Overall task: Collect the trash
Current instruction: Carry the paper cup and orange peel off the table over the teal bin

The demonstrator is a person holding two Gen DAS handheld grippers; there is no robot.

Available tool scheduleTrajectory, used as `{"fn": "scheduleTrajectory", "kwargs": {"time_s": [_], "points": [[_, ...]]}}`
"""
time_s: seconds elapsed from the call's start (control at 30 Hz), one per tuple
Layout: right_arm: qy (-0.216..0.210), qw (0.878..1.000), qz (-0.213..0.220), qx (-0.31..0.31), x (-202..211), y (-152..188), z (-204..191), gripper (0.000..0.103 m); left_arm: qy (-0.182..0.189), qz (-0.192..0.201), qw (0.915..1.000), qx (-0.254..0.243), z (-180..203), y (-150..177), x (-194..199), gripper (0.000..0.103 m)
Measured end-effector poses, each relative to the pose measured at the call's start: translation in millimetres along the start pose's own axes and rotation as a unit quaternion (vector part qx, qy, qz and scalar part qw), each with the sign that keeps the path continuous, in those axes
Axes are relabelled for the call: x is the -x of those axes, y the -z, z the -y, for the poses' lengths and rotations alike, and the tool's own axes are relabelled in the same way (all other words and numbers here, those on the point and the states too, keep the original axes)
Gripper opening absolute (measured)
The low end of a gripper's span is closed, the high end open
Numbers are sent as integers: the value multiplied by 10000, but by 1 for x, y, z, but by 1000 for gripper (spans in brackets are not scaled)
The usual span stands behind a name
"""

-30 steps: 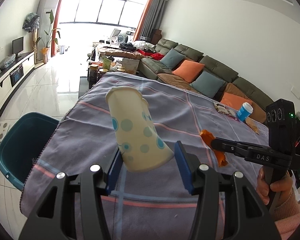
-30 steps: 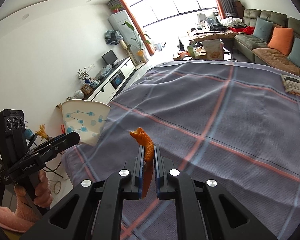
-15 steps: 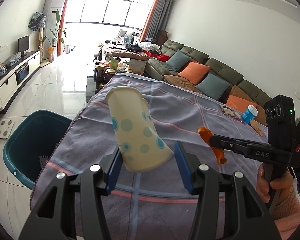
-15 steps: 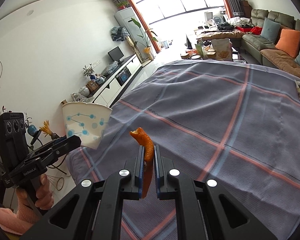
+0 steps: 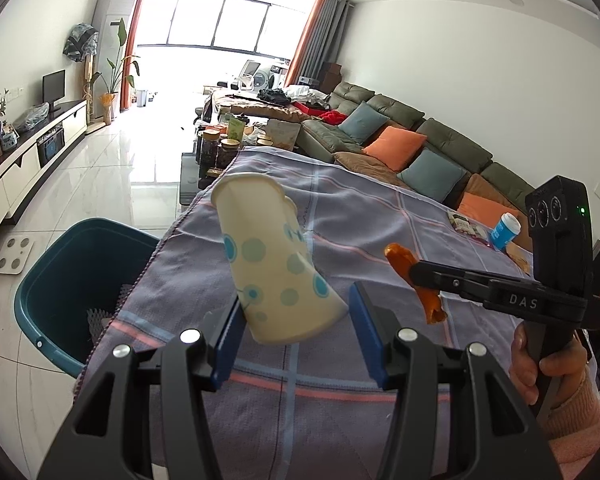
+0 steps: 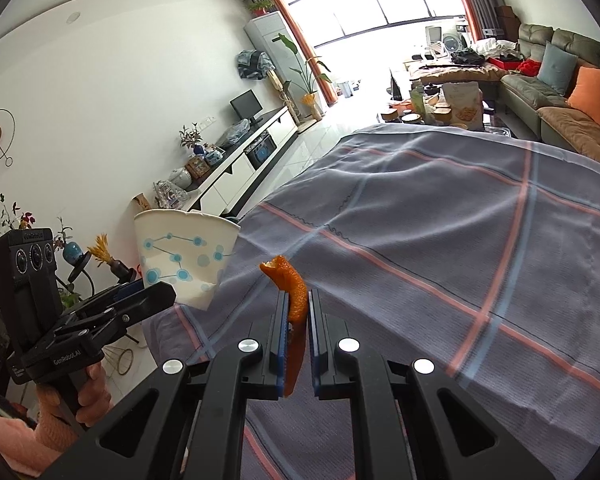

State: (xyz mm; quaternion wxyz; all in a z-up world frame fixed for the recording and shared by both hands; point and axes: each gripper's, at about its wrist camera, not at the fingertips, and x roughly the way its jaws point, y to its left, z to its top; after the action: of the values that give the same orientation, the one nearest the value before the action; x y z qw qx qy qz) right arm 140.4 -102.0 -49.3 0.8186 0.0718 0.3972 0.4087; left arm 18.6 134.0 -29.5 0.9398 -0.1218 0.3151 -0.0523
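Observation:
A cream paper cup with blue dots [image 5: 272,264] hangs tilted above the plaid-clothed table [image 5: 380,216], and my left gripper [image 5: 296,308] is shut on its lower end. The right wrist view shows the same cup [image 6: 184,256] in the left gripper [image 6: 152,296], off the table's left edge. My right gripper [image 6: 296,300] is shut on a curled strip of orange peel [image 6: 294,292], held above the cloth. In the left wrist view the peel [image 5: 398,258] sticks out of the right gripper [image 5: 420,270], right of the cup. A teal bin [image 5: 52,280] stands on the floor, left of the table.
A blue-and-white bottle [image 5: 505,232] and a printed packet [image 5: 466,224] lie near the table's right edge. Jars [image 5: 220,148] crowd a low table beyond the far end. A sofa with cushions [image 5: 400,148] runs along the right. A white scale [image 5: 14,254] lies by the bin.
Both grippers have drifted a little towards the table's left side, and more of the teal bin shows in the left wrist view. The cup and the peel stay gripped as before.

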Motion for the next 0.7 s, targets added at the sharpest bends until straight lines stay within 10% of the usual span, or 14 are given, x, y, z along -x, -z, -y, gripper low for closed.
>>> {"fn": "scheduleTrajectory", "kwargs": {"time_s": [0.7], "points": [[-315,9994,-111,99,-28,-14,-21,9,-265,151,9992,254,-22,2,17,52]]}}
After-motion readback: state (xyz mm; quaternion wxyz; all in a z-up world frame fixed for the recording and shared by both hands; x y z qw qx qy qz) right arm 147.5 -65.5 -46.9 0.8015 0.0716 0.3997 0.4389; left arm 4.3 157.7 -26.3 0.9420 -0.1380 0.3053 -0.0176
